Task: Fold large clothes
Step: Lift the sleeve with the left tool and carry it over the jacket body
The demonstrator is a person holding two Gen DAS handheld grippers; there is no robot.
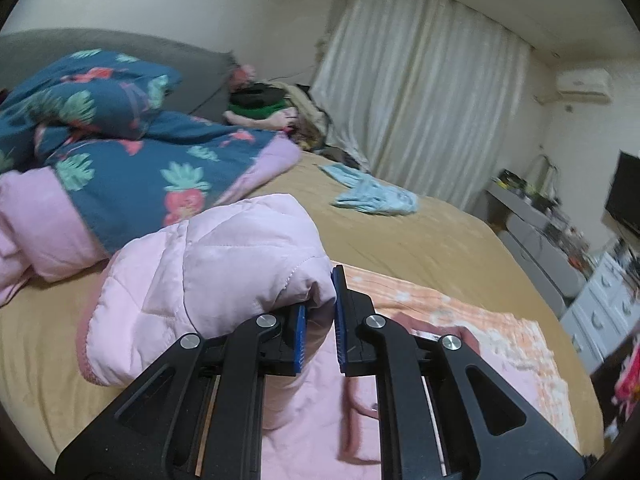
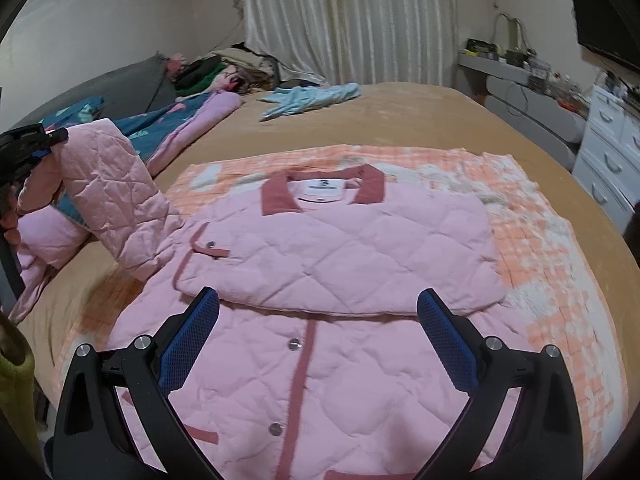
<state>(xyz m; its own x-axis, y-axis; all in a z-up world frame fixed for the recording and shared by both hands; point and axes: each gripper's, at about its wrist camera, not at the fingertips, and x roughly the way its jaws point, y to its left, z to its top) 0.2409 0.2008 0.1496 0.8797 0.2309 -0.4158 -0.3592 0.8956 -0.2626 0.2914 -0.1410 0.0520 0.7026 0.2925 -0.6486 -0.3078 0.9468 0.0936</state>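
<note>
A pink quilted jacket (image 2: 340,248) with a dark pink collar and snap buttons lies front up on an orange checked blanket (image 2: 540,240) on the bed. One sleeve lies folded across its chest. My left gripper (image 1: 320,312) is shut on the cuff of the other sleeve (image 1: 224,264) and holds it lifted above the bed. In the right wrist view that raised sleeve (image 2: 108,192) stands at the left with the left gripper (image 2: 36,142) at its top. Over the jacket's lower front my right gripper (image 2: 318,320) hangs open with nothing between its blue pads.
A blue floral duvet (image 1: 120,152) with pink lining is heaped at the bed's head. A light blue garment (image 2: 312,96) lies farther back on the tan bedspread (image 2: 440,120). White drawers (image 2: 608,160) and a cluttered shelf stand at the right; curtains hang behind.
</note>
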